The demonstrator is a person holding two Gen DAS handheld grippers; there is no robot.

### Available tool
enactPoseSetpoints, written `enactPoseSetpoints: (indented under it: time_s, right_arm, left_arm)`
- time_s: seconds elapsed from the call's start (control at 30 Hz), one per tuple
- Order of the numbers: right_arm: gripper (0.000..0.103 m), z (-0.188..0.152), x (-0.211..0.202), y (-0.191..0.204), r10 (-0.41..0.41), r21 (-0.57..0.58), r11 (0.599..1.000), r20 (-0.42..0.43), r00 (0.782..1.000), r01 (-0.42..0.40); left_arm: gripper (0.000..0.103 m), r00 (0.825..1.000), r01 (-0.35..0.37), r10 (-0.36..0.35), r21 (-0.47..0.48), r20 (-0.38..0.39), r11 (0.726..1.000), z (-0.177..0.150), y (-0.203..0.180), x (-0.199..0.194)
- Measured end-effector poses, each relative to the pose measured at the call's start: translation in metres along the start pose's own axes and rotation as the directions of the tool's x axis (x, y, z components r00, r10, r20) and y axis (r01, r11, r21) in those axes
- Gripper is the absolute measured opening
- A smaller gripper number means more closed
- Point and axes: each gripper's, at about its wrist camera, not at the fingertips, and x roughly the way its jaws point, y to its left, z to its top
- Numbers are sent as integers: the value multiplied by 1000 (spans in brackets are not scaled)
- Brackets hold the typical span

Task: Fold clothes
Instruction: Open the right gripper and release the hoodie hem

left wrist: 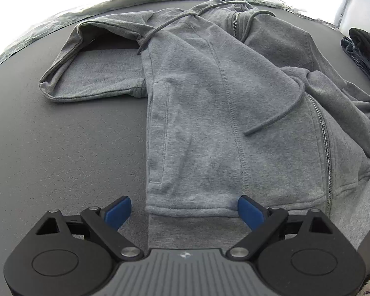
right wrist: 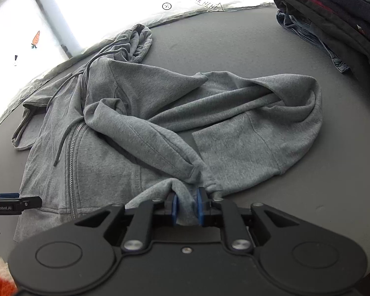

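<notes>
Hoodie (left wrist: 197, 113) lengthwise, hood (left wrist: 93, 56) apparently farthest

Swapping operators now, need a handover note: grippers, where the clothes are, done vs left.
Left gripper: open, holding nothing, hovering over the hem of the grey zip hoodie.
Right gripper: a bunch of the hoodie's grey fabric sits between its pads.
Hoodie lies on the dark table, zipper up; one sleeve spread flat to the side, the other sleeve drawn across the body, still rumpled.
Stack of dark clothes at the table's far corner.
Left: flatten, fold the remaining sleeve, hood and body, then stack.
</notes>
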Motion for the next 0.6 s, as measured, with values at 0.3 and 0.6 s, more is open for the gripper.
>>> enactPoseSetpoints:
  time_s: [0.3, 0.6]
  right_arm:
    - [43, 4, -26, -6, -43, -81, 996, -1, 999, 43]
    - [60, 30, 10, -7, -31, -72, 997, 63, 998, 36]
  left_arm:
    - [103, 1000, -4, 4, 10, -22, 1000, -5, -10, 3]
    - [103, 1000, -15, 15, 5, -22, 1000, -3, -11, 4]
